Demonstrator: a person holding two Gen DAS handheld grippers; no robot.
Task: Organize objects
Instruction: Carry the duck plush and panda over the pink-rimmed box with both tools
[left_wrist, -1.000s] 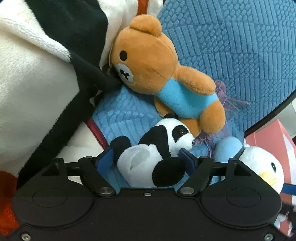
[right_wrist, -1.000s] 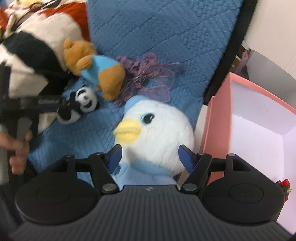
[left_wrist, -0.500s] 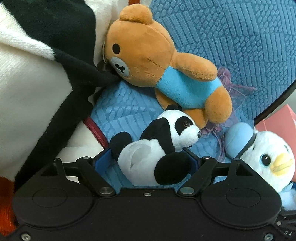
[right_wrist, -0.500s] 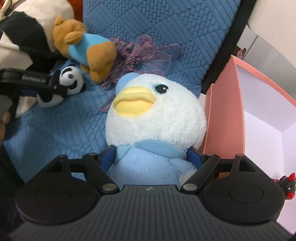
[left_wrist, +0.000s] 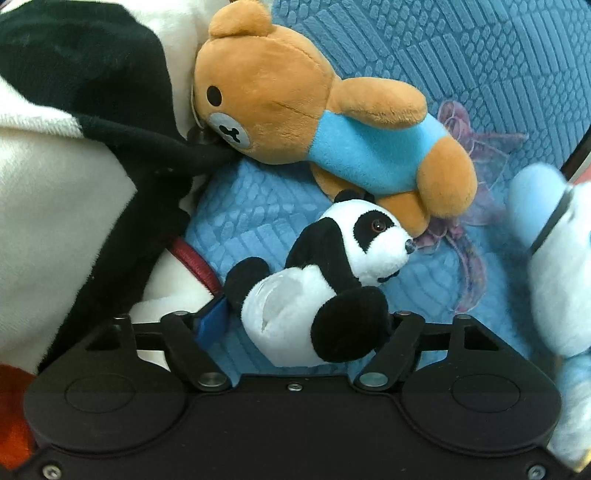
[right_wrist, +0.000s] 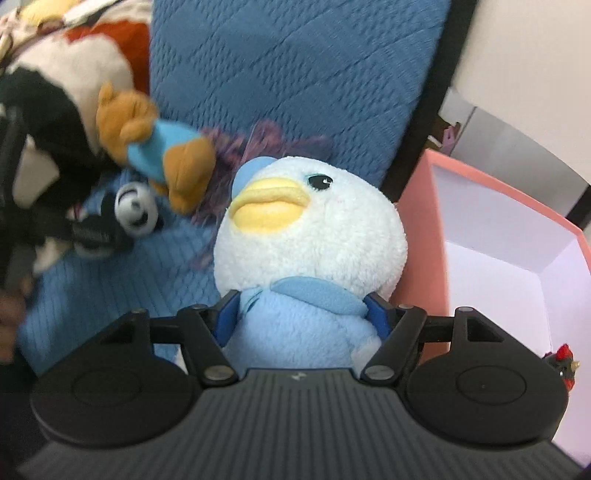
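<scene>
Blue quilted cushion (left_wrist: 258, 206) carries everything in your left wrist view. Your left gripper (left_wrist: 306, 317) is closing its jaws around the panda toy (left_wrist: 321, 288), whose body sits between the blue pads; the right-hand pad is hidden behind the panda's black leg. Just above, the brown bear (left_wrist: 317, 122) lies touching the panda's ear, its head pressed into the big black-and-white plush (left_wrist: 74, 184) that fills the cushion's left side. Free cushion shows only between panda and that plush. At the right edge the duck toy (left_wrist: 554, 277) is blurred and cut off.

Your right wrist view shows your right gripper (right_wrist: 303, 314) closing on the duck toy (right_wrist: 310, 240), pads against its light-blue body. Only here do you see the pink box (right_wrist: 421, 229), open and just beside the duck at the cushion's right edge, with a small red thing (right_wrist: 563, 363) half cut off inside. The left gripper (right_wrist: 92, 232) and panda (right_wrist: 135, 212) are blurred here.
</scene>
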